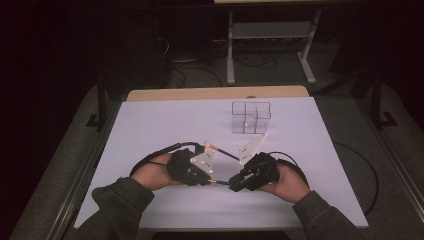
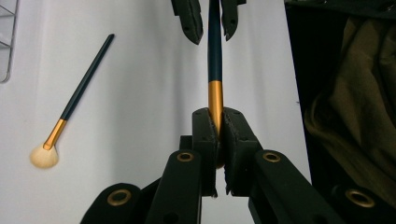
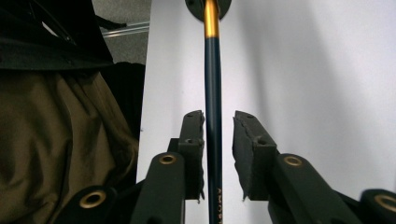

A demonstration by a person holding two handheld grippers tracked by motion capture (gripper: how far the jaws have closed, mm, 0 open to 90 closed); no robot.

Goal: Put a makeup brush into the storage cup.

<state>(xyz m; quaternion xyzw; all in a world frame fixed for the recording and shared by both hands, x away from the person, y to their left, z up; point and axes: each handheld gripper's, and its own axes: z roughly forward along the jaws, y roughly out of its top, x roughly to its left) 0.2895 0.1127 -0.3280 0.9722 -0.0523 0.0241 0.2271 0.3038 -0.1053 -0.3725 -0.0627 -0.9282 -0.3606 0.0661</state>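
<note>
We hold a gripper in each hand, low over the white bench (image 1: 150,125). The left gripper (image 2: 218,126) has its jaws shut tight on a brush (image 2: 215,60), right on the gold band next to the dark handle. The brush is off the bench and runs straight across to the right gripper (image 3: 218,126). There the dark handle passes between the jaws, but the jaws stand a little apart from it on both sides, so they are open and do not press on it.

From the high view, the left gripper (image 1: 192,167) and the right gripper (image 1: 252,175) face each other near the front edge of the bench, close together. The brush between them is thin and hard to see there; we think it is the dark line joining them.

A second brush (image 2: 70,109) with a soft pale head lies flat on the bench, well apart. A clear box (image 1: 250,117) stands farther back.
</note>
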